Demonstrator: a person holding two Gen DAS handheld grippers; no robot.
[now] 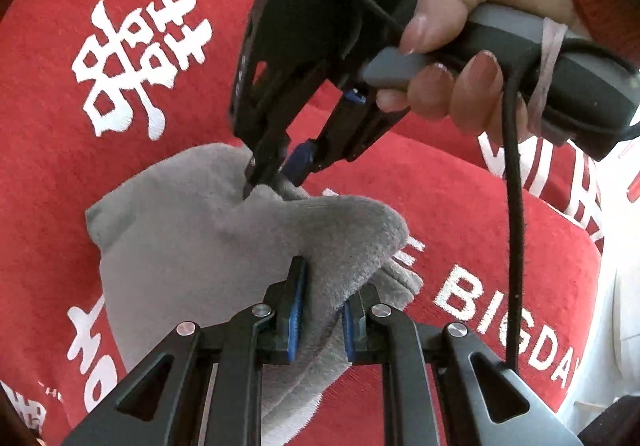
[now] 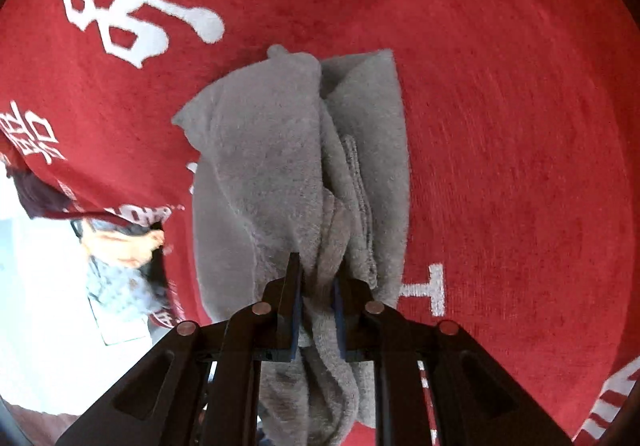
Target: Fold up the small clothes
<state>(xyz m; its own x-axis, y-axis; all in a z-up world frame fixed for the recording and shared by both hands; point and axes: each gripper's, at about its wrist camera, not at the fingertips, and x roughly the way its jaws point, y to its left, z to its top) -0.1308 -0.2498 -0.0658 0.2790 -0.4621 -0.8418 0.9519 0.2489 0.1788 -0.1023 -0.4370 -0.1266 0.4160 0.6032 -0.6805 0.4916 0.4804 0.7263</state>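
A small grey fleecy garment (image 1: 180, 238) (image 2: 272, 150) lies bunched and partly folded on a red cloth (image 1: 460, 206) (image 2: 500, 126) with white lettering. My left gripper (image 1: 322, 310) is shut on the garment's near edge, grey fabric squeezed between its blue pads. My right gripper (image 1: 268, 182), held by a hand (image 1: 460, 78), pinches the garment's far edge from above. In the right wrist view my right gripper (image 2: 318, 306) has a thick fold of the garment clamped between its pads. The rest of the garment spreads out ahead of it.
A black cable (image 1: 514, 246) hangs from the right gripper's handle down across the red cloth. The cloth's edge (image 2: 80, 202) drops off at the left of the right wrist view, with pale floor and a person beyond it.
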